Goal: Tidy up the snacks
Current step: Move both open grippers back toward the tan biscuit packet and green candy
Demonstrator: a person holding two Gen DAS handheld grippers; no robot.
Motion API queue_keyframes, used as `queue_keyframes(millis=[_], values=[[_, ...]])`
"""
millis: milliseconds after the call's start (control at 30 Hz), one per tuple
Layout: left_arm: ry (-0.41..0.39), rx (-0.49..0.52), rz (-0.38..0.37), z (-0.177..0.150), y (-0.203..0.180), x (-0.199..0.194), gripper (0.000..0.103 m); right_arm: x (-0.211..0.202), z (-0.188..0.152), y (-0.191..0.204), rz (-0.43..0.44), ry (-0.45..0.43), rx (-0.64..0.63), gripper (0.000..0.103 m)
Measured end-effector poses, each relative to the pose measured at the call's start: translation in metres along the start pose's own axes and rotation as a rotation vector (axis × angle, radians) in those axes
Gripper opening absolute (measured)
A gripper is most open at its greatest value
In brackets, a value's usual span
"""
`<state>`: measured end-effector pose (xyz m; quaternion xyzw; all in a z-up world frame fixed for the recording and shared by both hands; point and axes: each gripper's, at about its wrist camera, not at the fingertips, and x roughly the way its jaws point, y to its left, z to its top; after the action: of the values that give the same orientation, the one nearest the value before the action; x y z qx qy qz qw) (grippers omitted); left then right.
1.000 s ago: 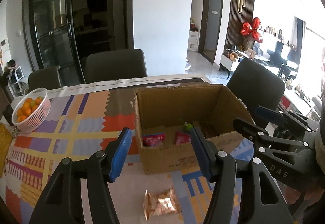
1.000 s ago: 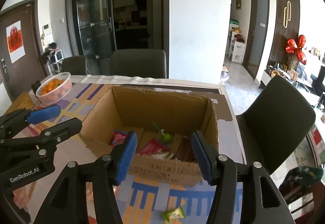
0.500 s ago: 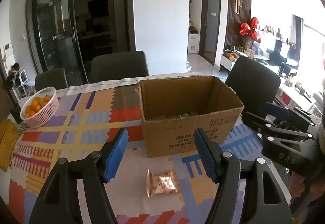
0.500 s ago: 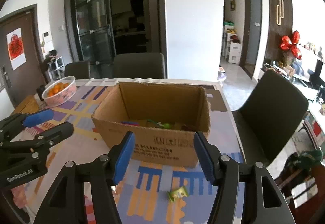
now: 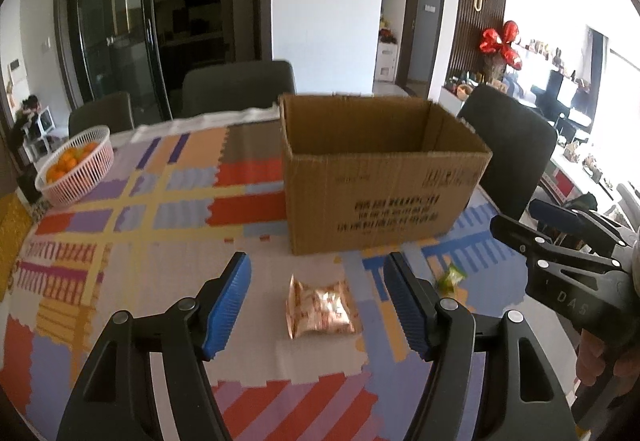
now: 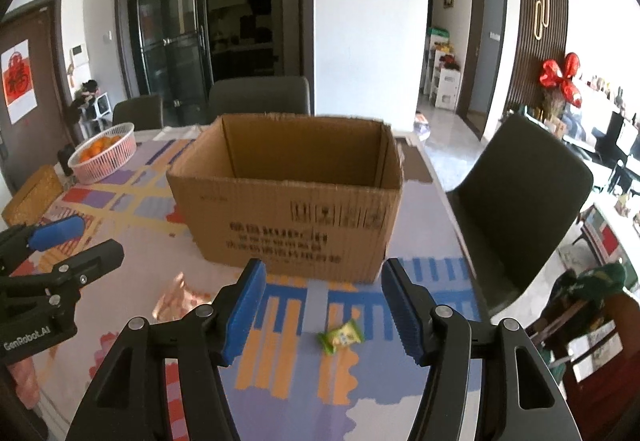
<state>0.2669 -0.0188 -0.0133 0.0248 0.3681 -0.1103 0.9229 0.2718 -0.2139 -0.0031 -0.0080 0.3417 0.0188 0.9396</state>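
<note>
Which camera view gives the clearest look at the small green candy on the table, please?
The right wrist view: the green candy lies whole and unobstructed between the right gripper fingers. In the left wrist view it shows small, partly hidden behind a left gripper finger.

White pillar, glass doors, dark chairs, daylight

My left gripper is showing two black plastic arms with triangle holes cut in them. Round silver screws are sitting on the arms. The fingers are wearing bright blue pads with little ridges. White letters on its side are reading "GenRobot.AI". My right gripper is looking the same, black with blue ridged pads and silver screws, and its side is showing the letters "DAS".
</note>
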Motion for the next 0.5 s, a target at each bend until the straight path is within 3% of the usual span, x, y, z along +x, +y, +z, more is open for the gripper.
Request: queue_keyframes(millis=[500], values=[[0.143, -0.038, -0.034, -0.034, 0.008, 0.052, 0.068, 0.042, -0.042, 0.004, -0.020, 0.142, 0.015, 0.061]])
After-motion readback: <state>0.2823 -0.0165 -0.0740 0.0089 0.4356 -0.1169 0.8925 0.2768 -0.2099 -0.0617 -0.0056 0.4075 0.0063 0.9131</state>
